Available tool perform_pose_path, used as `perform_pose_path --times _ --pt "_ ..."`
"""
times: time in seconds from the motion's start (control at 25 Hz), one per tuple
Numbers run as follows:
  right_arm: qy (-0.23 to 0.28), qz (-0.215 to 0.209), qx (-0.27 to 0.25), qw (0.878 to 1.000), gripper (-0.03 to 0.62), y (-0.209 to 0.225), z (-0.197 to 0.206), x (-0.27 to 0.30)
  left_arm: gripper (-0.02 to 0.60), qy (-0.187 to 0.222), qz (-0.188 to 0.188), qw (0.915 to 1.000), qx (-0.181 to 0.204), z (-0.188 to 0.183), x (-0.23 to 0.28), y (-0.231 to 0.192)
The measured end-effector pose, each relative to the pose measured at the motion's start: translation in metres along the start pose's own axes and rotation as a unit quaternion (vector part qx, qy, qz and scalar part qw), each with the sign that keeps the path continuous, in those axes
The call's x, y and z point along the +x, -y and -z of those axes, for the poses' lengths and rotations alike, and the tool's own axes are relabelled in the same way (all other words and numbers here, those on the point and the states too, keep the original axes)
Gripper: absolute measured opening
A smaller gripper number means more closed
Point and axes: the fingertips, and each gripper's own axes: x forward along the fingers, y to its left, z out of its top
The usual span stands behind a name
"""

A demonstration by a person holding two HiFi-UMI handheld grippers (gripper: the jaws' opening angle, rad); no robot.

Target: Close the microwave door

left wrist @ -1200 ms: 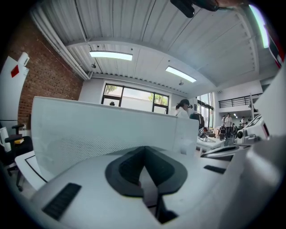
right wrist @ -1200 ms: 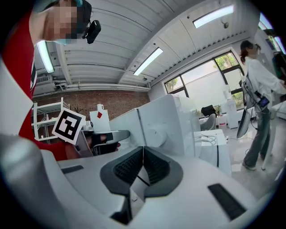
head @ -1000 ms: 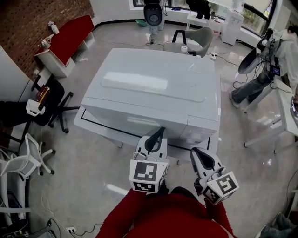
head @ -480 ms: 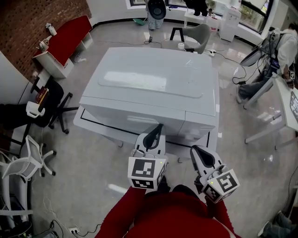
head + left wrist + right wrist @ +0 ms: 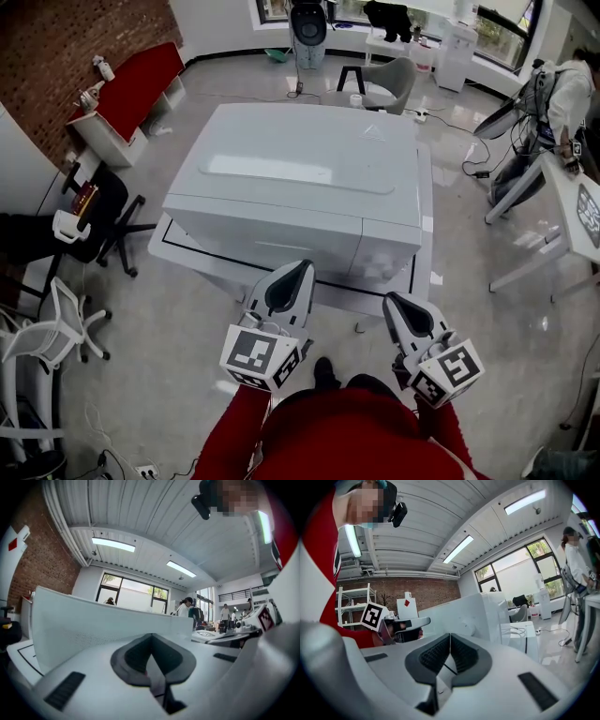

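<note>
The white microwave stands on a low white table, seen from above. Its door front looks flush with the body, beside the control panel. My left gripper is shut and empty, its tips a little short of the door front and not touching it. My right gripper is shut and empty, held back below the control panel. In the left gripper view the shut jaws face the microwave's pale wall. The right gripper view shows its shut jaws, the microwave and the left gripper.
Office chairs and a black chair stand at the left, near a red bench. A grey chair sits behind the microwave. A person stands by a white table at the right.
My left gripper has drawn back from the microwave's front and swung left, toward my body. The right gripper has hardly moved. The head view has shifted slightly.
</note>
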Motion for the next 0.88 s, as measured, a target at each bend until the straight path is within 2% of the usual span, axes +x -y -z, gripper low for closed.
perform_pose_path --times 0.12,0.24,0.4,0.52,0.88 --pt "0.003 -0.008 -0.004 1.000 0.015 -0.004 0.000 -0.003 0.011 -0.006 0.014 0.9996 0.023 0.008 -0.019 0.009" --pt "0.007 -0.011 -0.010 1.000 0.015 -0.008 -0.001 -0.004 0.011 -0.013 0.017 0.9997 0.010 0.017 -0.034 0.016" --pt "0.006 -0.019 -0.015 1.000 0.014 -0.014 0.002 -0.004 0.011 -0.035 0.002 0.9993 0.010 0.033 -0.047 0.015" --pt "0.003 -0.024 -0.020 1.000 0.014 -0.018 0.005 -0.004 0.011 -0.035 -0.002 0.9992 0.017 0.038 -0.052 0.016" --pt "0.004 -0.036 -0.033 0.999 0.014 -0.028 0.004 0.000 0.011 -0.022 -0.016 0.9996 -0.008 0.037 -0.060 0.009"
